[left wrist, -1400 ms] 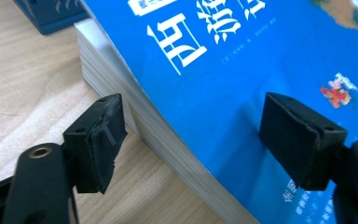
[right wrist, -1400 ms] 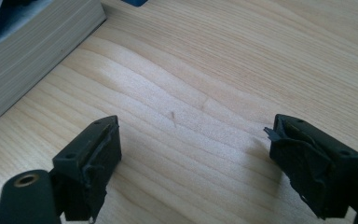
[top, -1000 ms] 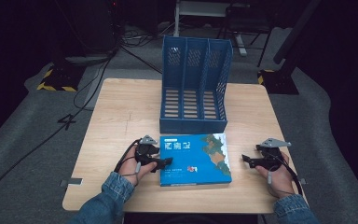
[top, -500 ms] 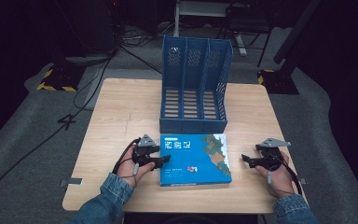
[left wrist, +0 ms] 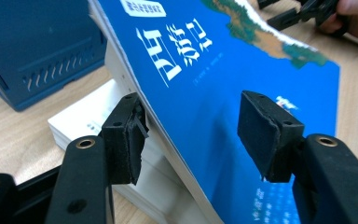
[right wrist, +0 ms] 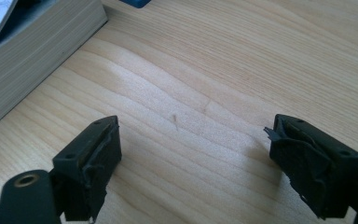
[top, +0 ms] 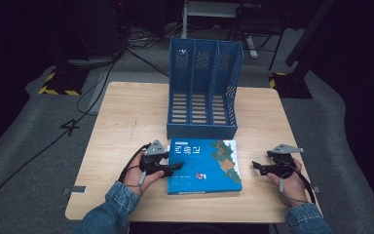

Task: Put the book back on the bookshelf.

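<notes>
Blue-covered thick paperback book (top: 203, 166) lies flat on the light wooden table (top: 126, 122), just in front of the blue plastic three-slot file rack (top: 202, 92). Left gripper (top: 171, 166) sits at the book's left edge; its jaws have just been closing, with the lifted cover between them, one pad (left wrist: 126, 135) touching it. Right gripper (top: 259, 168) hovers right of the book, jaws apart over bare wood.

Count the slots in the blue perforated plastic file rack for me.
3, side by side in the rack: left slot, middle slot, right slot; none looks hidden.
</notes>
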Motion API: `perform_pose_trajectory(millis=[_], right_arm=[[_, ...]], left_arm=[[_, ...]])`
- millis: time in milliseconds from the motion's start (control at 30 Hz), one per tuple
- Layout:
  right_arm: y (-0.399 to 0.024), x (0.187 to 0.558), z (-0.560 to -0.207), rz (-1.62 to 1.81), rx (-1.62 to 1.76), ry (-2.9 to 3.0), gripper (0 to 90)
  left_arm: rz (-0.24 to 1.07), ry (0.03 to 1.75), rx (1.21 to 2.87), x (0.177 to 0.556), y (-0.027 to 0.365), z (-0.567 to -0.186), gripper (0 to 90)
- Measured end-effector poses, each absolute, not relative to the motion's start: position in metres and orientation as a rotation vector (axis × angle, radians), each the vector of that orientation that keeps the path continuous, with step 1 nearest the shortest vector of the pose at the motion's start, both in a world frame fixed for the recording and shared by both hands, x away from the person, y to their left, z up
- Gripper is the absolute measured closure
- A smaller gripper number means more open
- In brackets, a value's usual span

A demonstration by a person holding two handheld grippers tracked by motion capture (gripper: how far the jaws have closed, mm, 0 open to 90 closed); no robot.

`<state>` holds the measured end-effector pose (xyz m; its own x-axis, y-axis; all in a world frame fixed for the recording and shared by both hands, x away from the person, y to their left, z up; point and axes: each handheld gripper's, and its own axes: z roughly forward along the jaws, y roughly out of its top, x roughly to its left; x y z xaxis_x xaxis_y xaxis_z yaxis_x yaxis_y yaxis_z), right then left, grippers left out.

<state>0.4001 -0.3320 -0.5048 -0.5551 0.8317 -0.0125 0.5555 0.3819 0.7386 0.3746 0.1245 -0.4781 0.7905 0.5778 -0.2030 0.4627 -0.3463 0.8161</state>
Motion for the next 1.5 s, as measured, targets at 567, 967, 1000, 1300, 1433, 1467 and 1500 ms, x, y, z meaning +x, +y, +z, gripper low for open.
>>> perform_pose_trajectory(millis=[567, 967, 1000, 1300, 1433, 1467, 1500], right_arm=[[-0.332, 0.4, -0.505, 0.99, 1.203, 2.264, 16.9], [-0.315, 0.388, -0.495, 0.996, 1.065, 2.34, 34.8], [-0.311, 0.386, -0.491, 1.019, 1.04, 2.332, 34.9], [-0.298, 0.379, -0.47, 1.106, 1.043, 2.324, 33.2], [-0.286, 0.372, -0.456, 1.141, 0.979, 2.358, 33.7], [-0.282, 0.37, -0.452, 1.152, 0.952, 2.356, 33.9], [-0.277, 0.367, -0.447, 1.162, 0.924, 2.352, 34.3]], left_arm=[[0.225, 0.751, 2.085, 0.371, 0.12, -0.482, 38.9], [0.063, 0.801, 2.013, 0.376, 0.132, -0.476, 56.3], [0.076, 0.796, 2.004, 0.377, 0.13, -0.477, 56.2], [0.065, 0.805, 2.019, 0.371, 0.134, -0.482, 56.4], [0.032, 0.811, 2.027, 0.369, 0.136, -0.482, 56.5], [0.037, 0.811, 2.029, 0.369, 0.136, -0.482, 56.7], [0.033, 0.815, 2.027, 0.37, 0.136, -0.482, 57.5]])
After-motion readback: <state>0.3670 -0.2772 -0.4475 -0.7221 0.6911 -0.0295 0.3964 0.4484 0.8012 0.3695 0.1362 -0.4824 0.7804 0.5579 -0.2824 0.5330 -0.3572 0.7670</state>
